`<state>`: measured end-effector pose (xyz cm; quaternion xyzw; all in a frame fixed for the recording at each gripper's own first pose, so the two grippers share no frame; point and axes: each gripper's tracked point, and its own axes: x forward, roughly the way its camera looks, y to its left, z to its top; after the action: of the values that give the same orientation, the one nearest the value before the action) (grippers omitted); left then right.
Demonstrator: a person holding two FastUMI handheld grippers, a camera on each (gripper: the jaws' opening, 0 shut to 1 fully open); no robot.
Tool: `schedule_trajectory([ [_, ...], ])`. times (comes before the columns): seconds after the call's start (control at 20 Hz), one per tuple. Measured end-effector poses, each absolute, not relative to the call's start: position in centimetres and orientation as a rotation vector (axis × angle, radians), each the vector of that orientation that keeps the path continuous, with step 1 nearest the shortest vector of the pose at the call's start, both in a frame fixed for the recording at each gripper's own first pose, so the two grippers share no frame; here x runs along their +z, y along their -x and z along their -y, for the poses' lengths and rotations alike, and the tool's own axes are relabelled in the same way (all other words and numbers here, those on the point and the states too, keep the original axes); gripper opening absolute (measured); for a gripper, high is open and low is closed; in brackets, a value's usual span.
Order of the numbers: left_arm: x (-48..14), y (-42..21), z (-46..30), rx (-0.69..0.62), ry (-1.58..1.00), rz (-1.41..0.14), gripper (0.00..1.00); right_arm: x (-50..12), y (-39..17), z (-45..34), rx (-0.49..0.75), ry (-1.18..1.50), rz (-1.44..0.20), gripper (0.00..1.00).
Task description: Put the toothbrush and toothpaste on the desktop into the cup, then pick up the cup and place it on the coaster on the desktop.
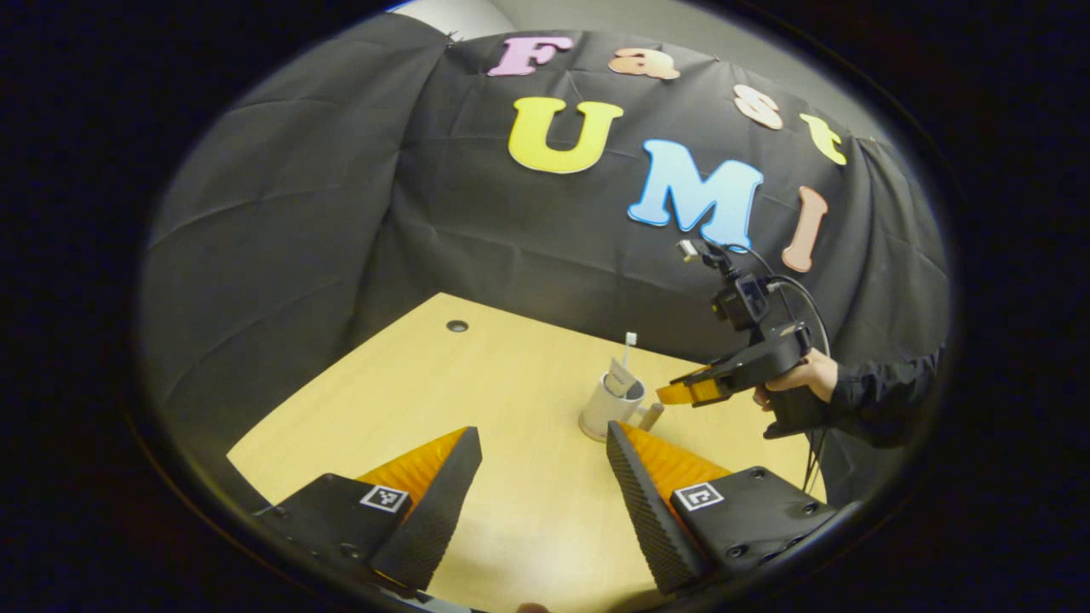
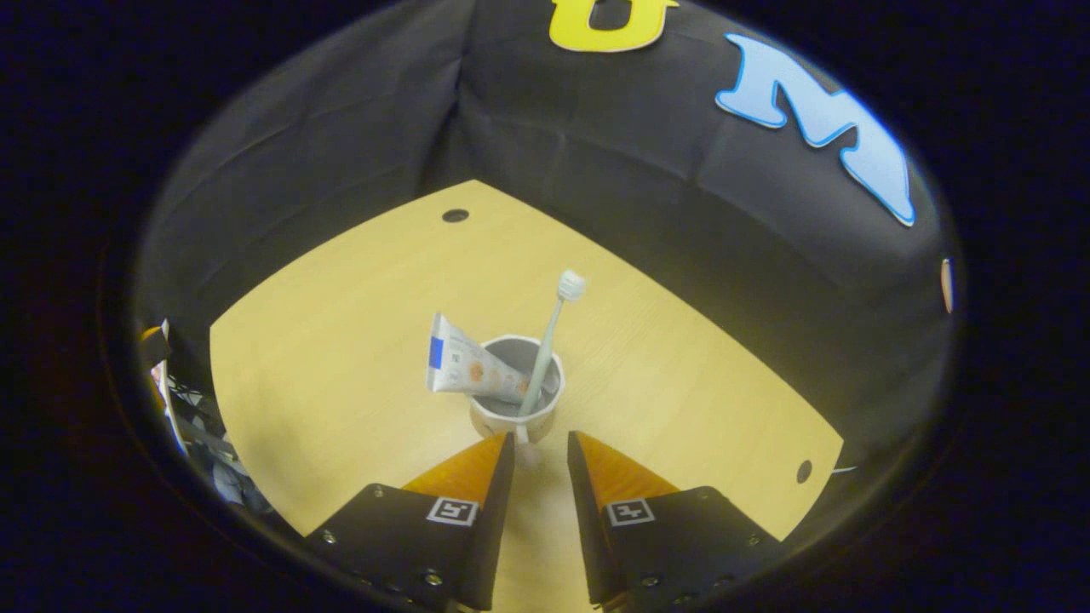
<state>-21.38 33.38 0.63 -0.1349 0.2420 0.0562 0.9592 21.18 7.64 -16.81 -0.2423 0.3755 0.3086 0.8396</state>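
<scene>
toothbrush [image 2: 545, 349] and toothpaste [image 2: 468, 368] lean inside upright cup [image 2: 515, 417].

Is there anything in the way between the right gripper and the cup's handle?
Nothing visible. In the right gripper view, the right gripper sits just in front of the cup, jaws slightly apart and lined up on its handle. The toothbrush and toothpaste are inside the cup.

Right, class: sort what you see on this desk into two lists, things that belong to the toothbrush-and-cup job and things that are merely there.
Belongs to the job:
- cup
- toothbrush, standing in the cup
- toothpaste, leaning out of the cup
- right gripper, close to the cup's handle
- left gripper, held back, open

Merely there:
- desk
- cable hole
- second hole
</scene>
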Motion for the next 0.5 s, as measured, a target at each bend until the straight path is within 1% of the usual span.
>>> schedule_trajectory([
  [0.2,2.5,18.9,-31.4,0.041,0.227,-0.455,0.97,-11.3,-19.7,-6.2,0.58,0.425,-0.646,0.4],
  [0.25,3.1,18.2,-30.9,0.023,0.213,-0.443,0.97,-9.9,-19.4,-5.7,0.549,0.396,-0.605,0.43],
  [0.3,3.8,17.7,-30.5,0.006,0.198,-0.428,0.97,-8.7,-18.9,-5.1,0.514,0.367,-0.562,0.4],
  [0.35,4.5,17.2,-29.9,-0.013,0.182,-0.414,0.94,-7.4,-18.5,-4.5,0.477,0.34,-0.523,0.37],
  [0.4,5.2,16.7,-29.3,-0.031,0.167,-0.401,0.94,-6.3,-17.9,-3.9,0.441,0.321,-0.482,0.4],
  [0.45,6.0,16.2,-28.6,-0.047,0.155,-0.385,0.97,-5.1,-17.3,-3.2,0.411,0.309,-0.439,0.43],
  [0.5,6.8,15.8,-28.1,-0.063,0.145,-0.368,0.97,-4.1,-16.7,-2.8,0.389,0.303,-0.401,0.43],
])
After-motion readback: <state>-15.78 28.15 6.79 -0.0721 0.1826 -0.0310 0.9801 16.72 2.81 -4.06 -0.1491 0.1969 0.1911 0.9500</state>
